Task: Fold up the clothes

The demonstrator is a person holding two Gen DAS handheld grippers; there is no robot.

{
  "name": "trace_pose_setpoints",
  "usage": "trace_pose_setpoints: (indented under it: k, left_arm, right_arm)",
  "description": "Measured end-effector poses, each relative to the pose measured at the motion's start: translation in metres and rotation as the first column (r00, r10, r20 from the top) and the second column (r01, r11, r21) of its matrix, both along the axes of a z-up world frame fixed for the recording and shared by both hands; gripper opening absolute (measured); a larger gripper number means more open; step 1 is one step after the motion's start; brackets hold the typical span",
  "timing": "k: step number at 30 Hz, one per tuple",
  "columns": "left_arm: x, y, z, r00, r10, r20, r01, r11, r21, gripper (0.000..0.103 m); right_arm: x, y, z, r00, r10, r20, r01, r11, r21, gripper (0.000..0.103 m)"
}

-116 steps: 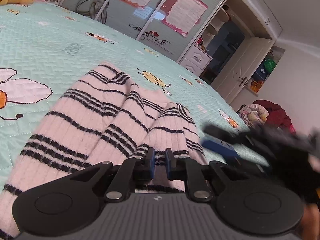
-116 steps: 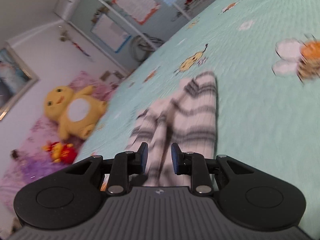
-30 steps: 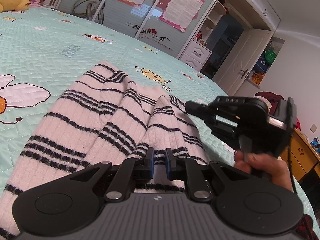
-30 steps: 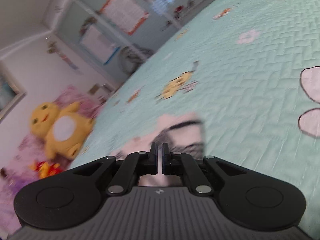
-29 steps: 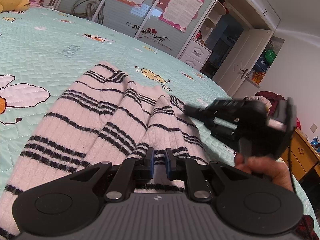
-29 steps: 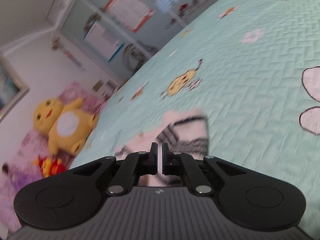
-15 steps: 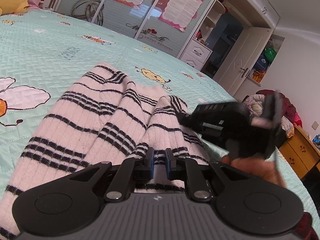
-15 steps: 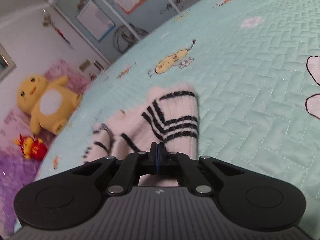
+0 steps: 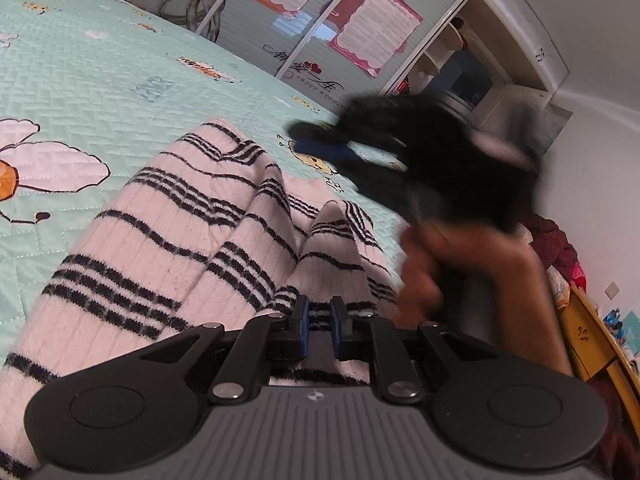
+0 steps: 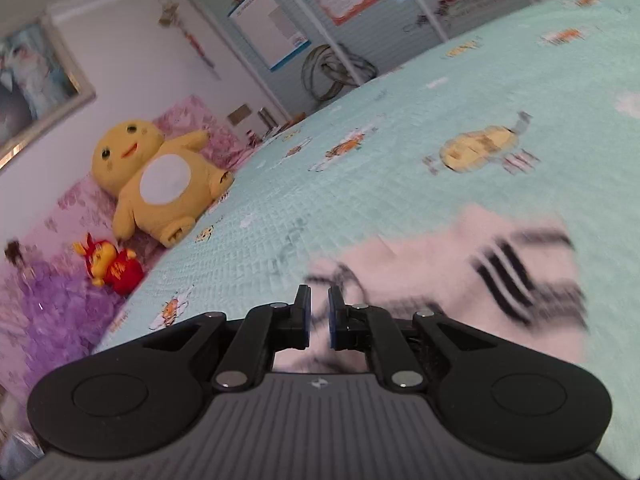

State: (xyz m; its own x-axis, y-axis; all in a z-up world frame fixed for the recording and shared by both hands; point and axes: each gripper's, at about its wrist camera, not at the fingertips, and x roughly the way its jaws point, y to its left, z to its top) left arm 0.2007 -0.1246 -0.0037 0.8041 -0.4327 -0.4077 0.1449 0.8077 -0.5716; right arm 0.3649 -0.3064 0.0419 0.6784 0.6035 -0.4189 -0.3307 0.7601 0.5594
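**On the mint bedspread: one tong pinches, one lets go**

On the bedspread [image 9: 100,80] lies the striped sweater [image 9: 168,232]; left gripper [image 9: 318,316] pinches its near edge; right gripper [image 10: 318,312], jaws just parting slightly, holds nothing above the blurred knit.

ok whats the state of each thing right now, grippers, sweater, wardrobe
left gripper: shut on the striped sweater's near edge
right gripper: jaws just opened, a narrow gap, nothing pinched
striped sweater: lying on the bedspread, sleeves folded in
wardrobe door: open
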Motion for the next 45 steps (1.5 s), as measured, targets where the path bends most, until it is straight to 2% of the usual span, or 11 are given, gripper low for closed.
trace_pose_setpoints:
  k: [6, 11, 18, 22, 26, 31, 37, 40, 41, 42, 45]
  left_arm:
    - [0.001, 0.005, -0.003, 1.000, 0.009, -0.022, -0.010, 0.999, -0.033, 0.009]
    - [0.000, 0.006, -0.003, 1.000, 0.010, -0.021, -0.011, 0.999, -0.047, 0.009]
    - [0.001, 0.008, -0.004, 1.000, 0.012, -0.019, -0.013, 0.999, -0.044, 0.009]
    - [0.001, 0.009, -0.005, 1.000, 0.012, -0.021, -0.013, 0.999, -0.045, 0.009]
    - [0.001, 0.009, -0.005, 1.000, 0.010, -0.020, -0.011, 0.999, -0.048, 0.009]
    - [0.000, 0.009, -0.007, 1.000, 0.009, -0.022, -0.010, 0.999, -0.051, 0.009]
    - [-0.001, 0.008, -0.007, 1.000, 0.010, -0.021, -0.011, 0.999, -0.045, 0.009]
    - [-0.001, 0.008, -0.006, 1.000, 0.009, -0.023, -0.010, 0.999, -0.043, 0.009]
    - [-0.002, 0.008, -0.007, 1.000, 0.009, -0.024, -0.010, 0.999, -0.042, 0.009]
    - [-0.002, 0.008, -0.007, 1.000, 0.009, -0.023, -0.010, 0.999, -0.044, 0.009]
    - [-0.001, 0.008, -0.006, 1.000, 0.007, -0.022, -0.008, 0.999, -0.041, 0.009]
  right_arm:
    - [0.069, 0.070, -0.027, 0.982, 0.097, -0.160, -0.123, 0.980, -0.157, 0.008]
    - [0.073, 0.087, -0.027, 0.981, 0.120, -0.152, -0.157, 0.954, -0.256, 0.001]
    - [0.058, 0.054, -0.005, 0.987, 0.140, -0.080, -0.147, 0.985, -0.087, 0.010]
    - [0.084, 0.074, -0.023, 0.987, 0.071, -0.143, -0.099, 0.975, -0.198, 0.012]
    - [0.088, 0.078, -0.022, 0.986, 0.077, -0.147, -0.106, 0.973, -0.204, 0.012]
    - [0.042, 0.025, 0.001, 0.994, 0.065, -0.087, -0.065, 0.998, 0.012, 0.014]
    - [-0.019, -0.022, -0.003, 0.995, 0.058, -0.076, -0.042, 0.980, 0.195, 0.015]
    - [-0.007, -0.001, -0.029, 0.989, 0.056, -0.138, -0.045, 0.995, 0.088, 0.014]
    - [-0.001, 0.008, -0.040, 0.986, 0.047, -0.162, -0.043, 0.999, 0.026, 0.000]
    - [0.001, 0.010, -0.044, 0.985, 0.044, -0.168, -0.044, 0.999, 0.009, 0.000]
    - [-0.006, -0.005, -0.032, 0.992, 0.057, -0.117, -0.045, 0.993, 0.105, 0.008]
